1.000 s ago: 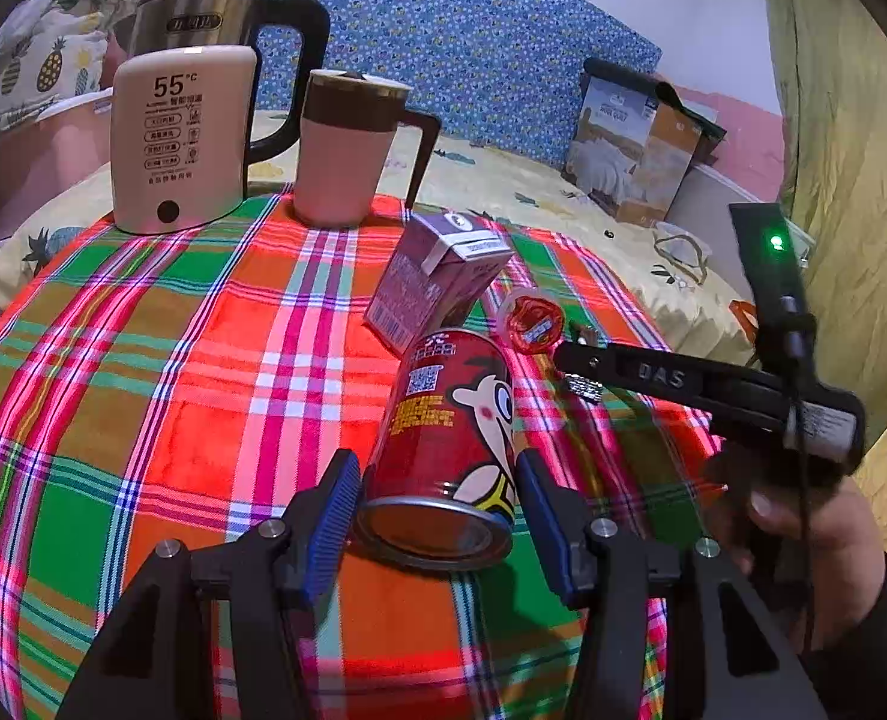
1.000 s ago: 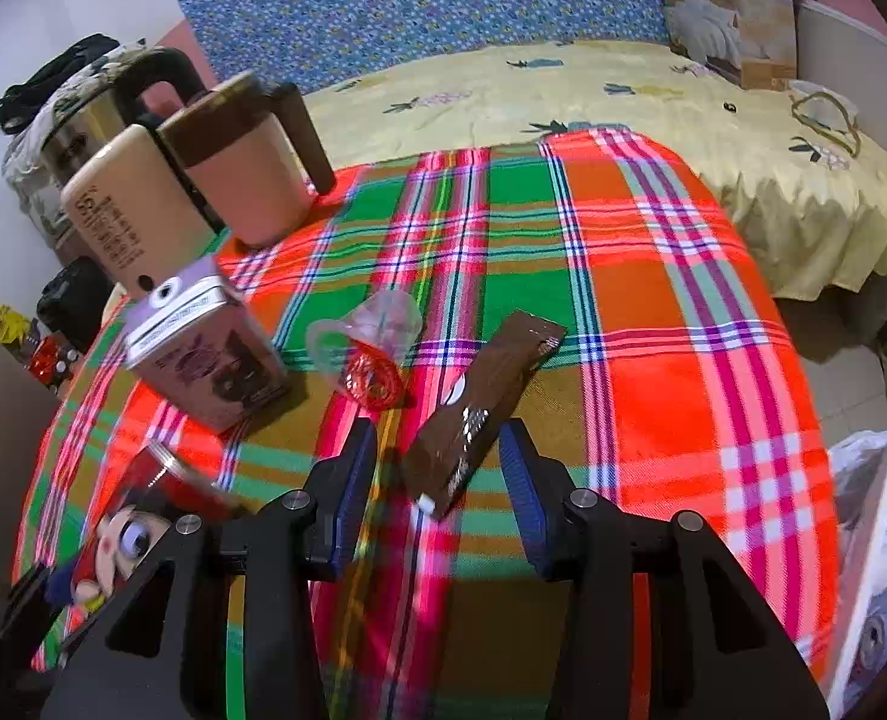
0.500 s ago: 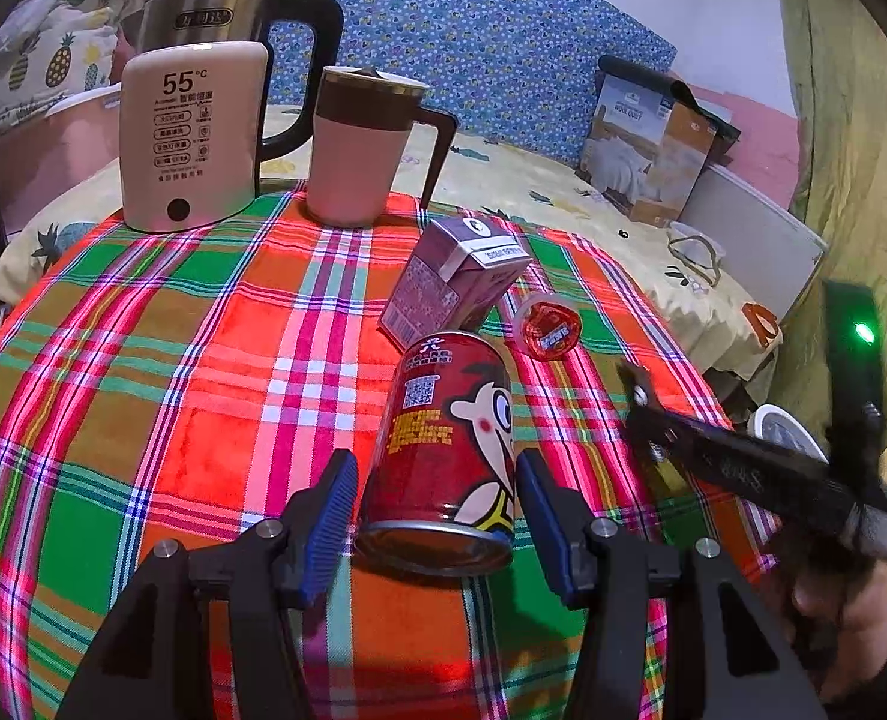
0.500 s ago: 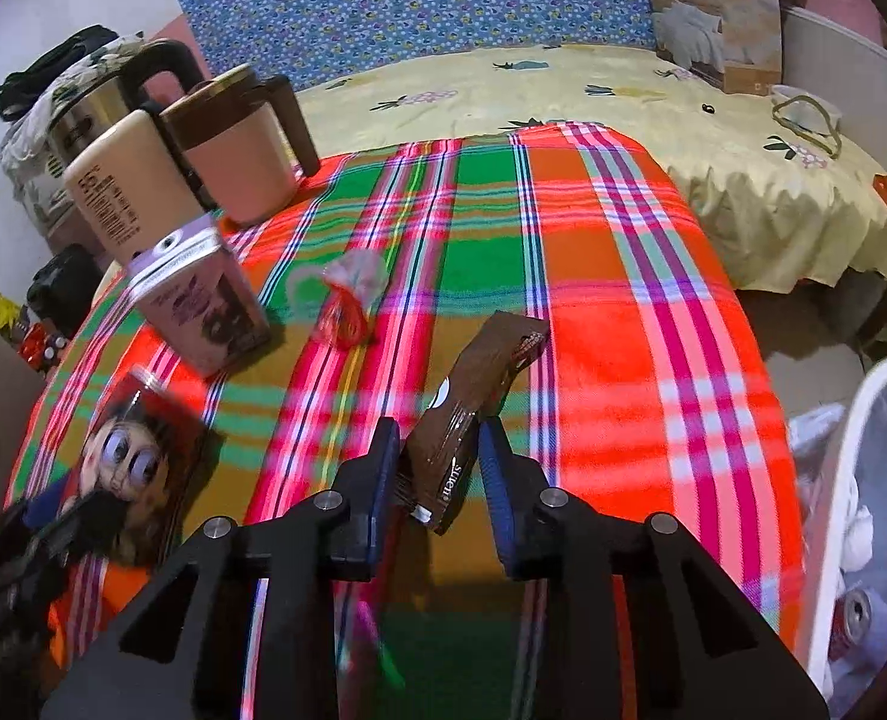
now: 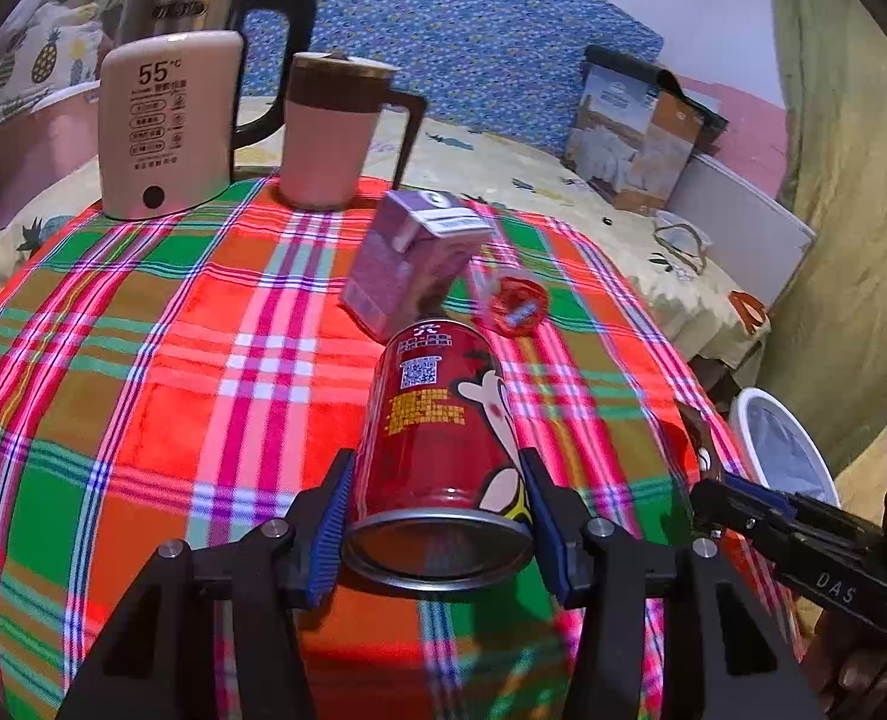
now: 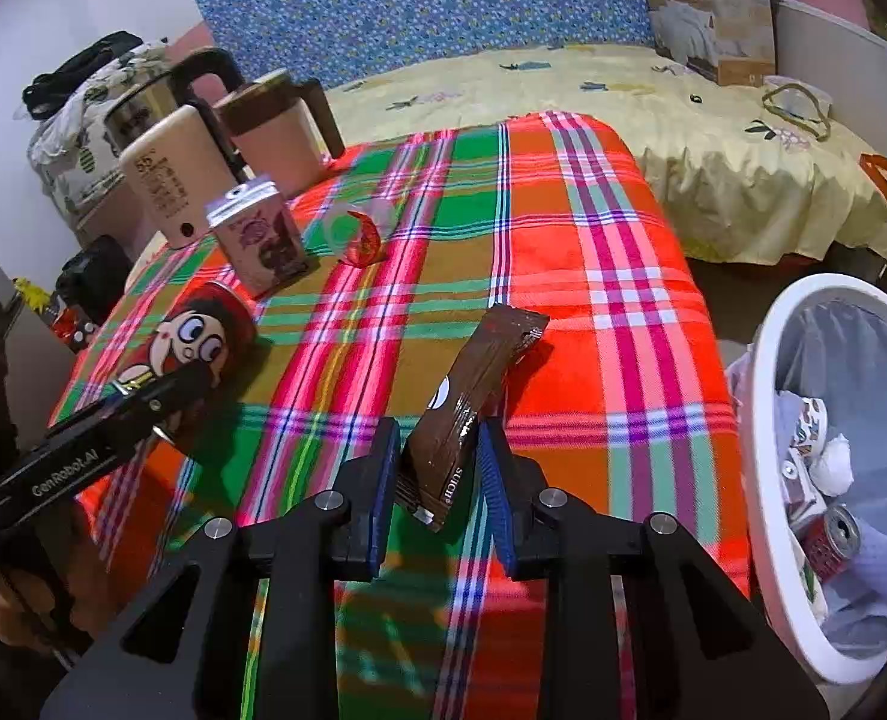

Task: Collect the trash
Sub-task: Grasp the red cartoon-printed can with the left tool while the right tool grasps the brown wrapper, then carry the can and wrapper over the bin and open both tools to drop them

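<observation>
Right now both claws have trash between their fingers. In the right wrist view the right gripper (image 6: pixel 434 471) is narrowed onto the near end of a brown snack wrapper (image 6: pixel 473 402); its jaws have just been closing, and the pads now pinch the packet so that its far end sticks up and away toward the middle of the frame, clear of the plaid tablecloth (image 6: pixel 593 276). What the coming move turns on is the white trash bin (image 6: pixel 767 456) — it sits at the lower right of that frame, off the table edge and close beside this claw, with a can and crumpled scraps already inside. The wrapper's long axis runs forward along the fingers, so I judge it should drop in once carried rightward over the rim. In the left wrist view the left gripper (image 5: pixel 437 531) stands fairly wide around a red can (image 5: pixel 440 450) lying on its side, long axis pointing away up the frame; whether the pads actually press it I cannot tell. A purple carton (image 5: pixel 407 267) and a small red lidded cup (image 5: pixel 518 306) lie beyond the can, untouched.
</observation>
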